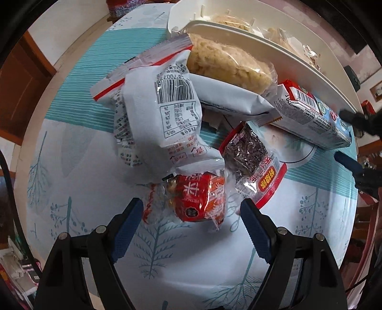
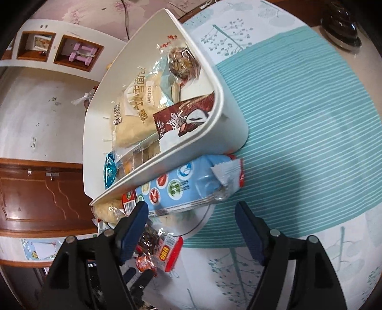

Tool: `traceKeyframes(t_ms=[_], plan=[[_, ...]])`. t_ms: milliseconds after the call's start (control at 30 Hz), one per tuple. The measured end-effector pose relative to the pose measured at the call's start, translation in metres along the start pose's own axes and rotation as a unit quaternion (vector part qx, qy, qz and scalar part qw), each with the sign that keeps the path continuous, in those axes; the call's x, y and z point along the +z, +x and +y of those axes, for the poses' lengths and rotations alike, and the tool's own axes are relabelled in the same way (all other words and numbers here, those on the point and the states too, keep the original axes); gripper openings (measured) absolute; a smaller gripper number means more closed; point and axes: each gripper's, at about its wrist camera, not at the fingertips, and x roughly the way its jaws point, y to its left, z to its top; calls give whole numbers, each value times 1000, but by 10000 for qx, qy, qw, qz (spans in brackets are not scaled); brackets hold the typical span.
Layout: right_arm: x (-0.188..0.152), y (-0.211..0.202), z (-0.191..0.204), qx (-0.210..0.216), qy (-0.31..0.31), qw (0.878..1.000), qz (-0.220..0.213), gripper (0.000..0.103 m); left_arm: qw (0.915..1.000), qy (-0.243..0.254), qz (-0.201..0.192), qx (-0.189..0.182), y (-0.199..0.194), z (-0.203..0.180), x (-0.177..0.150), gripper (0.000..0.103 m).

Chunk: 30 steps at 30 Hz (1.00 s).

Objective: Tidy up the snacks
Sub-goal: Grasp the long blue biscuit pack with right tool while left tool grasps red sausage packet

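A pile of snack packs lies on the tablecloth beside a white bin (image 1: 274, 47). My left gripper (image 1: 191, 209) is open, its fingers on either side of a small red packet (image 1: 198, 202). Behind it are a white barcode pack (image 1: 172, 109), a dark seaweed pack (image 1: 250, 155), a yellow noodle pack (image 1: 229, 64) and a light blue pack (image 1: 315, 114). My right gripper (image 2: 191, 209) is open just short of the light blue pack (image 2: 188, 183), which lies against the bin (image 2: 203, 140). The bin holds several snacks. The right gripper also shows in the left wrist view (image 1: 343, 136).
The table carries a teal-and-white tree-print cloth (image 2: 298, 107). A dark object (image 2: 341, 21) stands at the far corner. A wooden cabinet (image 2: 35, 198) and wall shelves (image 2: 59, 47) lie beyond the table edge.
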Motion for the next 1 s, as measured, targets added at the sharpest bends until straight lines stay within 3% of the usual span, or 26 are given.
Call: traceKeyframes(t_ms=[367, 767, 1000], plan=[[0, 23, 9, 18, 518, 9986, -120, 76, 9991, 336, 217, -159, 21, 11, 15, 82], [-4, 34, 22, -468, 789, 9949, -411, 81, 9973, 585, 337, -289, 36, 16, 39, 82], [-4, 37, 26, -483, 1030, 9913, -669, 81, 9968, 692, 295, -262, 40, 26, 36, 74]])
